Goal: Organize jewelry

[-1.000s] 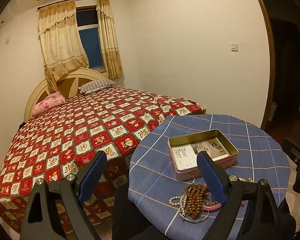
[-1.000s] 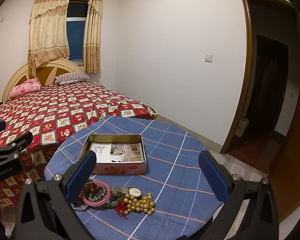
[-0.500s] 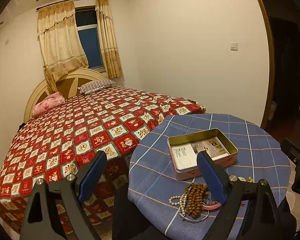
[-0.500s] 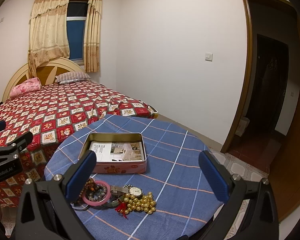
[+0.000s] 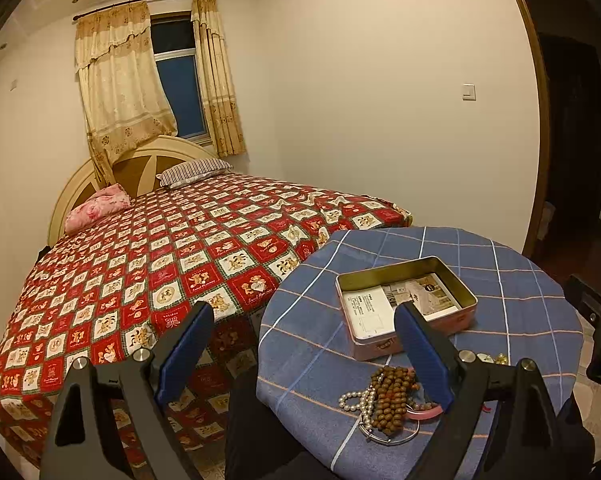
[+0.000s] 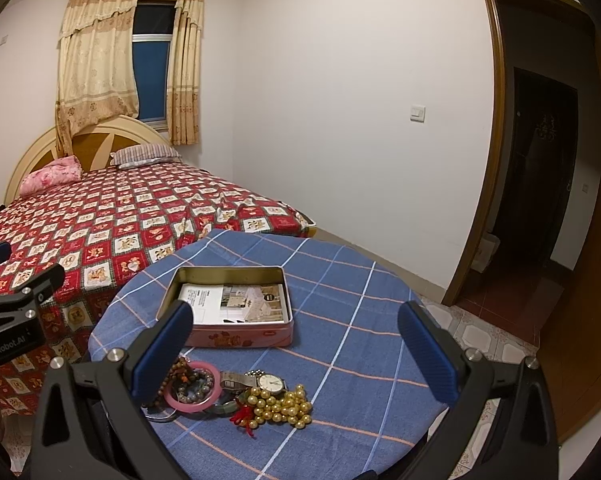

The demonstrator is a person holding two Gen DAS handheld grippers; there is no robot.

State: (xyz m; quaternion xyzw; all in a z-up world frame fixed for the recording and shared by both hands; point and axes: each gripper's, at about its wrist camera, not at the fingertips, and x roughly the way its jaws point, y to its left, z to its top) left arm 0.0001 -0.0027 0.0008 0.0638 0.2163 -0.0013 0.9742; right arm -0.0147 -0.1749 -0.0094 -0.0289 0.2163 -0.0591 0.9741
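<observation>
Black plastic on the left gripper [image 6: 16, 320] is showing "GenRobot.AI" — both it and the right gripper [image 6: 296, 344] are hanging wide open, empty, while beaded jewelry [image 6: 236, 396] is lying heaped before the open pink tin [image 6: 236, 336].

Right gripper [image 6: 300, 340] fingers wide apart, lower frame, nothing btwn them. Open tin [image 6: 232, 306] mid-frame on blue checked surface [image 6: 360, 340], paper inside. Below it, jewelry pile: pink bangle [image 6: 192, 390], watch [image 6: 270, 383], gold beads [image 6: 280, 406]. Bed [image 6: 100, 220] at left.
</observation>
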